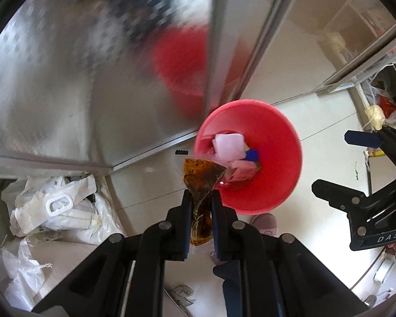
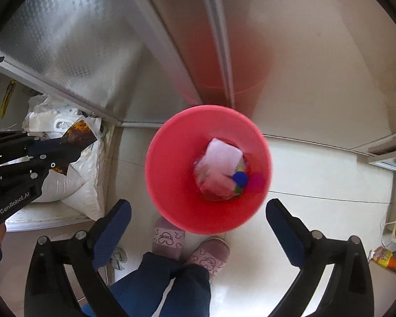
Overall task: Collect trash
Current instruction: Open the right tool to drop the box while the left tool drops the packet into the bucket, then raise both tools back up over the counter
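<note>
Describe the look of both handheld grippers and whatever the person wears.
Both are black plastic linkage frames with silver rivets. The left gripper has black fingers and white GenRobot.AI lettering on its side. The right gripper has dark blue textured pads and white letters DAS. The person wears dark blue trousers and pink patterned slippers.

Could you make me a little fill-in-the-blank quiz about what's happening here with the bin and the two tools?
1. The bin on the floor is coloured ____.
2. The left tool is shut on a brown, stained ____.
3. The right tool has its jaws ____, with nothing between them.
4. The cap lying in the bin is coloured ____.

Missing words: red; wrapper; open; blue
</note>
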`<action>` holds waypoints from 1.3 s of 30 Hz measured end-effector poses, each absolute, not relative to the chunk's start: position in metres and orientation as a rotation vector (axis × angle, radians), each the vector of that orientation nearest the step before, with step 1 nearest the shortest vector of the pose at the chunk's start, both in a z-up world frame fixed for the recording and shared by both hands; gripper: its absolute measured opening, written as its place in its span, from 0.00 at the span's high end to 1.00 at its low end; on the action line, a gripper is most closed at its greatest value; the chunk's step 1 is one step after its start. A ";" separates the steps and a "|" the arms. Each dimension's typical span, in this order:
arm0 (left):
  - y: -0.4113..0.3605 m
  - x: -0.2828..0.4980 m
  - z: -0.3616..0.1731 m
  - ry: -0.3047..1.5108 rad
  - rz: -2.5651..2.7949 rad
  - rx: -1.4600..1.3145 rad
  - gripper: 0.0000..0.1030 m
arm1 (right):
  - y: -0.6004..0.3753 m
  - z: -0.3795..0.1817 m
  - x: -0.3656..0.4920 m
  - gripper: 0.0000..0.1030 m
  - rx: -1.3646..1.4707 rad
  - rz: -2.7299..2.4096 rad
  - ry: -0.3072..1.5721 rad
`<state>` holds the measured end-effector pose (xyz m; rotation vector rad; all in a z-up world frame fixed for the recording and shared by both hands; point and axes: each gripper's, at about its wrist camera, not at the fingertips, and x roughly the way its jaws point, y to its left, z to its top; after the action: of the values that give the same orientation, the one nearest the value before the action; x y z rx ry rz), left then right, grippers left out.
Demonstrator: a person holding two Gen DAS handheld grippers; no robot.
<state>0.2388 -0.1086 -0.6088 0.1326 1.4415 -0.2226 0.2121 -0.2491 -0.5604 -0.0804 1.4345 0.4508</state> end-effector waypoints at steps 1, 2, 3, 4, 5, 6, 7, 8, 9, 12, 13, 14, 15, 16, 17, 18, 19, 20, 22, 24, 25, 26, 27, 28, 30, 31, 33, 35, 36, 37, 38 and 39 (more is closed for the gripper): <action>-0.112 0.239 -0.607 1.442 -0.237 0.130 0.88 | -0.254 -0.558 0.212 0.01 -0.072 0.440 1.436; -0.117 0.240 -0.606 1.442 -0.251 0.131 0.88 | -0.256 -0.557 0.212 0.01 -0.066 0.429 1.439; -0.121 0.241 -0.606 1.442 -0.264 0.137 0.88 | -0.260 -0.557 0.213 0.01 -0.063 0.416 1.438; -0.125 0.241 -0.606 1.445 -0.275 0.141 0.88 | -0.262 -0.557 0.212 0.01 -0.062 0.403 1.437; -0.129 0.242 -0.607 1.448 -0.283 0.142 0.88 | -0.266 -0.556 0.212 0.01 -0.063 0.389 1.435; -0.133 0.244 -0.608 1.452 -0.293 0.143 0.88 | -0.270 -0.556 0.212 0.01 -0.065 0.374 1.433; -0.138 0.245 -0.609 1.454 -0.303 0.146 0.88 | -0.274 -0.556 0.212 0.01 -0.064 0.361 1.434; -0.142 0.247 -0.611 1.454 -0.315 0.151 0.88 | -0.276 -0.557 0.212 0.01 -0.057 0.350 1.435; -0.147 0.248 -0.612 1.452 -0.325 0.155 0.88 | -0.279 -0.559 0.212 0.01 -0.050 0.339 1.436; -0.159 0.254 -0.617 1.451 -0.351 0.158 0.88 | -0.288 -0.563 0.214 0.01 -0.036 0.307 1.431; -0.163 0.256 -0.618 1.453 -0.354 0.161 0.88 | -0.291 -0.565 0.214 0.01 -0.030 0.297 1.431; -0.166 0.258 -0.621 1.454 -0.362 0.163 0.88 | -0.293 -0.568 0.215 0.01 -0.024 0.288 1.434; -0.169 0.259 -0.622 1.458 -0.369 0.165 0.88 | -0.296 -0.569 0.216 0.01 -0.016 0.279 1.436; -0.172 0.260 -0.623 1.459 -0.375 0.166 0.88 | -0.297 -0.570 0.216 0.01 -0.007 0.271 1.437; -0.175 0.262 -0.624 1.458 -0.381 0.166 0.88 | -0.299 -0.571 0.216 0.01 0.000 0.266 1.438; -0.177 0.263 -0.625 1.457 -0.388 0.165 0.88 | -0.301 -0.572 0.217 0.01 0.002 0.262 1.439; -0.178 0.264 -0.626 1.457 -0.394 0.166 0.88 | -0.302 -0.573 0.217 0.01 0.004 0.258 1.440; -0.180 0.265 -0.627 1.456 -0.399 0.173 0.88 | -0.305 -0.574 0.218 0.01 0.006 0.256 1.441; -0.182 0.268 -0.628 1.454 -0.403 0.189 0.87 | -0.307 -0.575 0.219 0.01 0.005 0.248 1.444; -0.186 0.269 -0.628 1.455 -0.407 0.194 0.86 | -0.311 -0.571 0.219 0.01 0.008 0.244 1.445; -0.187 0.270 -0.628 1.454 -0.412 0.195 0.81 | -0.312 -0.571 0.218 0.01 0.011 0.243 1.446; -0.188 0.271 -0.628 1.458 -0.415 0.194 0.77 | -0.313 -0.571 0.219 0.01 0.013 0.244 1.446; -0.188 0.272 -0.628 1.469 -0.422 0.186 0.70 | -0.313 -0.570 0.219 0.01 0.012 0.243 1.446; -0.187 0.273 -0.629 1.478 -0.432 0.174 0.66 | -0.313 -0.570 0.219 0.01 0.014 0.242 1.448; -0.185 0.273 -0.629 1.480 -0.446 0.164 0.63 | -0.314 -0.569 0.220 0.01 0.021 0.243 1.451; -0.185 0.273 -0.629 1.476 -0.445 0.165 0.59 | -0.313 -0.569 0.221 0.01 0.022 0.243 1.452; -0.183 0.273 -0.627 1.471 -0.444 0.160 0.52 | -0.313 -0.566 0.221 0.01 0.012 0.244 1.448; -0.182 0.272 -0.625 1.467 -0.441 0.152 0.49 | -0.311 -0.563 0.220 0.01 0.005 0.246 1.444; -0.180 0.270 -0.623 1.464 -0.440 0.154 0.49 | -0.311 -0.561 0.220 0.01 0.001 0.249 1.443; -0.179 0.269 -0.621 1.462 -0.438 0.157 0.49 | -0.310 -0.560 0.219 0.01 -0.001 0.249 1.442; -0.178 0.268 -0.618 1.461 -0.435 0.160 0.49 | -0.309 -0.558 0.219 0.01 -0.002 0.250 1.443; -0.176 0.267 -0.614 1.461 -0.429 0.162 0.49 | -0.307 -0.556 0.218 0.01 -0.002 0.251 1.443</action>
<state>0.2666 -0.1755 -0.6144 0.1619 1.4608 -0.4291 0.2185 -0.3075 -0.5559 -0.0022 1.4433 0.2512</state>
